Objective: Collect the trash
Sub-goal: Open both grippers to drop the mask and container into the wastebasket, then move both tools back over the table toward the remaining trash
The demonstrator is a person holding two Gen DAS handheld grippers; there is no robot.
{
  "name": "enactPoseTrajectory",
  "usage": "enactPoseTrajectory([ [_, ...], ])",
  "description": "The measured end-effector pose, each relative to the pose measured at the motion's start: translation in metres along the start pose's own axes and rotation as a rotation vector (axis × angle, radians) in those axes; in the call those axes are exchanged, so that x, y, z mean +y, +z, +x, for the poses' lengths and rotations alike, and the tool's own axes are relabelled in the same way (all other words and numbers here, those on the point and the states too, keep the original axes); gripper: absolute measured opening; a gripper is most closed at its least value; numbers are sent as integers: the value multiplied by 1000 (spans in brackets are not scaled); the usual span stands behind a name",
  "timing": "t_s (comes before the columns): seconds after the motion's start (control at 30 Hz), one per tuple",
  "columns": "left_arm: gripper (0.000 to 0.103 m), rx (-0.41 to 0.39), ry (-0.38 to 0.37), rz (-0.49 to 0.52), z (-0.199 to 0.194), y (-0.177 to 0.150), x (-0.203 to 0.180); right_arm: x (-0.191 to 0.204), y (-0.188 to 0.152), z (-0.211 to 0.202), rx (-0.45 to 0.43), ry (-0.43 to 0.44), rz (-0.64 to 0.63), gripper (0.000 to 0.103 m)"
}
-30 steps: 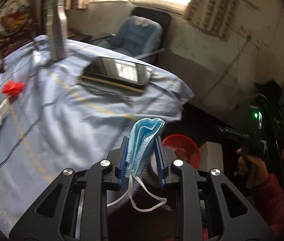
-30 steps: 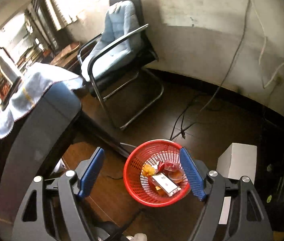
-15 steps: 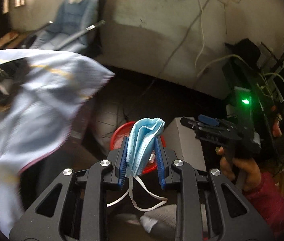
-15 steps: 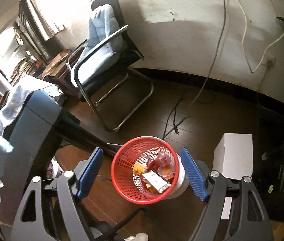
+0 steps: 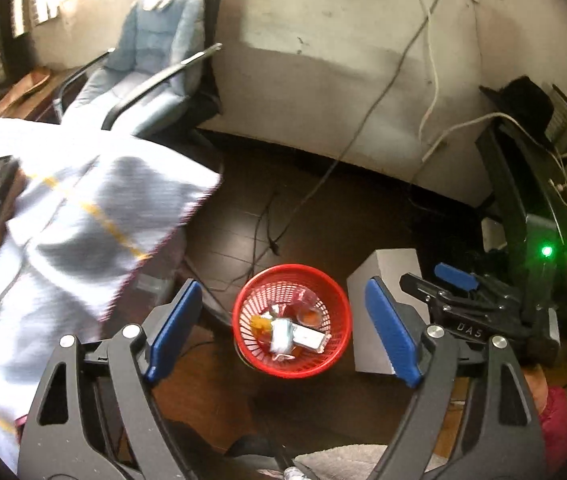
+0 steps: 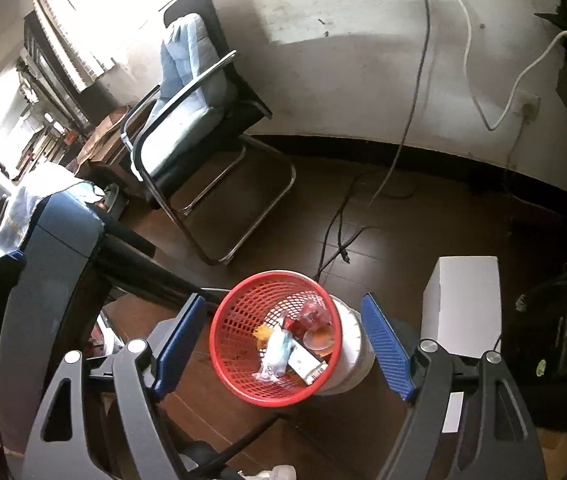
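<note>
- Trash sits in the red basket (image 5: pixel 337 312) on the dark floor: the blue face mask (image 6: pixel 277 354) lies crumpled in it, on top of a white packet (image 6: pixel 307 362), beside an orange scrap (image 6: pixel 262 334) and a clear cup (image 6: pixel 319 338).
- The left gripper (image 5: pixel 283 328) hangs above the basket, tilted downward, its blue pads (image 5: pixel 173 322) spread wide. Its jaws have just been opening, and nothing is between them now; the basket shows through the gap.
- The right gripper (image 6: pixel 283 344) is also over the basket, jaws wide apart and empty, with the basket framed between its pads (image 6: pixel 385 346).
- From the left camera, the right gripper shows off to the right, held by a hand in a red sleeve (image 5: pixel 559 420).
- A white box (image 6: pixel 461 302) stands just beside the basket.
- A table draped in a pale blue cloth (image 5: pixel 63 216) with yellow stripes is to the left of the basket; the cloth looks blurred.
- A black chair with a blue cushion (image 6: pixel 187 120) stands against the wall, well apart from the basket.
- Cables (image 6: pixel 341 236) trail down the wall and across the floor near the basket.
</note>
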State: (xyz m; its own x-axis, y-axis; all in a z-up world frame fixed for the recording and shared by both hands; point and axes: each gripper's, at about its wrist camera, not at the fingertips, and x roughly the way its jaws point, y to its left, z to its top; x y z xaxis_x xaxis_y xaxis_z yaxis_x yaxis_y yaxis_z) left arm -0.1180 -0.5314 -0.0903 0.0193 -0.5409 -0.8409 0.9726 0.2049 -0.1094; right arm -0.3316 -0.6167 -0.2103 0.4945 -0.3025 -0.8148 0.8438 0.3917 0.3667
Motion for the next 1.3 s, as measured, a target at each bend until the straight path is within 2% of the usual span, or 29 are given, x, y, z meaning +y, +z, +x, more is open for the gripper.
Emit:
enactPoseTrajectory([
  [0.13, 83, -18, 5, -40, -16, -4, 12, 15, -1, -3, -3, 15, -29, 78],
  [0.3, 84, -38, 34, -40, -29, -11, 18, 28, 0, -11, -15, 16, -56, 78],
  [0.57, 84, -71, 41, -63, -53, -24, 33, 53, 2, -29, -38, 17, -103, 78],
  [0.97, 88, -175, 84, -156, -115, -50, 89, 129, 2, -60, -79, 58, -235, 80],
  [1.17, 90, -227, 184, -215, -160, -76, 142, 184, -1, -71, -98, 94, -325, 84],
  [1.3, 93, -250, 304, -293, -197, -102, 196, 224, -7, -73, -95, 129, -393, 85],
])
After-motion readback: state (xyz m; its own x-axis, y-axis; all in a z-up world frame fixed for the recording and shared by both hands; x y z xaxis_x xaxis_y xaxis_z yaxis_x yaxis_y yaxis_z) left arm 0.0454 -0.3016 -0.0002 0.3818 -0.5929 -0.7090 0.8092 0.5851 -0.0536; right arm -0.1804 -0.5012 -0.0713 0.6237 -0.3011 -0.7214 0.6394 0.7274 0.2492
